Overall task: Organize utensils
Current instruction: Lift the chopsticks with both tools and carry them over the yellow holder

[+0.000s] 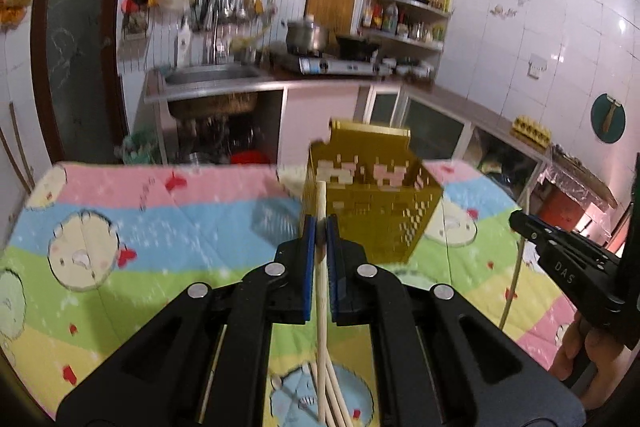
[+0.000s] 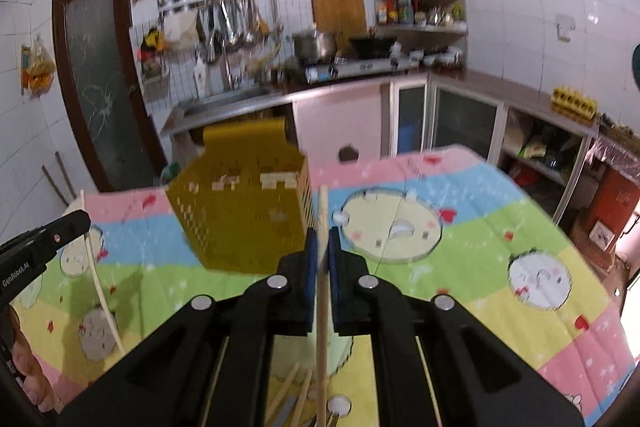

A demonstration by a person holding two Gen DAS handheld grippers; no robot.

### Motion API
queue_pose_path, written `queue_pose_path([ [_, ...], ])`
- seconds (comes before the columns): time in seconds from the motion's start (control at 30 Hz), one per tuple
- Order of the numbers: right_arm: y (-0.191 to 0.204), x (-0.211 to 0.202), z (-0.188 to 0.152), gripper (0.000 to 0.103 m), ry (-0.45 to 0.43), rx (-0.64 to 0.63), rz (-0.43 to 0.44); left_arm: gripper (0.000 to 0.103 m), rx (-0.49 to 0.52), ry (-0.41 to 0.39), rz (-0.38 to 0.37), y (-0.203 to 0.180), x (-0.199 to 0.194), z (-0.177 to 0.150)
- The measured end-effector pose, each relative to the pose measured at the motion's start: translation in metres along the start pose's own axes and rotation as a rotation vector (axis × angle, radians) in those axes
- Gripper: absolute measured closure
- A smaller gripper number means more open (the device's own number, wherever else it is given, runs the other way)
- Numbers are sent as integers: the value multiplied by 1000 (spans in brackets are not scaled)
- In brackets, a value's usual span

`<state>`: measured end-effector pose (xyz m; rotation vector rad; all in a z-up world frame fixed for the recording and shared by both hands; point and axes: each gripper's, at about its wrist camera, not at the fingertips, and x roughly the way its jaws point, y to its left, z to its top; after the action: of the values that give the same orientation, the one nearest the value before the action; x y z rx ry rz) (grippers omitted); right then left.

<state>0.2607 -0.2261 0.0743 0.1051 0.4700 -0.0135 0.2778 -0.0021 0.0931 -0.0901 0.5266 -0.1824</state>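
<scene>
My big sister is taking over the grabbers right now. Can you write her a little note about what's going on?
Left gripper: shut on one chopstick, tip near the yellow basket.
Right gripper: shut on another chopstick, just right of the basket.
The basket stands on the colourful cloth; no utensil shows inside it from here.
More chopsticks lie on the cloth below the grippers.
Left to do: probably drop both held chopsticks into the basket, then fetch the rest.
</scene>
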Motion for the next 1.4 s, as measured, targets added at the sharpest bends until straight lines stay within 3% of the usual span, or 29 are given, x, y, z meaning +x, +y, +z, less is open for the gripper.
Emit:
queue_pose_path([
  [0.27, 0, -4, 21, 97, -119, 33, -25, 99, 61, -117, 54, -11, -3, 17],
  [0.67, 3, 0, 46, 97, -186, 32, -20, 99, 108, -210, 67, -24, -14, 37],
  [1.1, 29, -2, 144, 97, -358, 40, 33, 99, 111, -391, 27, -47, -50, 131],
  [1.27, 40, 22, 167, 97, -391, 61, 13, 99, 87, -446, 14, -54, -38, 163],
  [1.4, 47, 55, 164, 97, -392, 51, -8, 99, 67, -416, 32, -51, 2, 156],
])
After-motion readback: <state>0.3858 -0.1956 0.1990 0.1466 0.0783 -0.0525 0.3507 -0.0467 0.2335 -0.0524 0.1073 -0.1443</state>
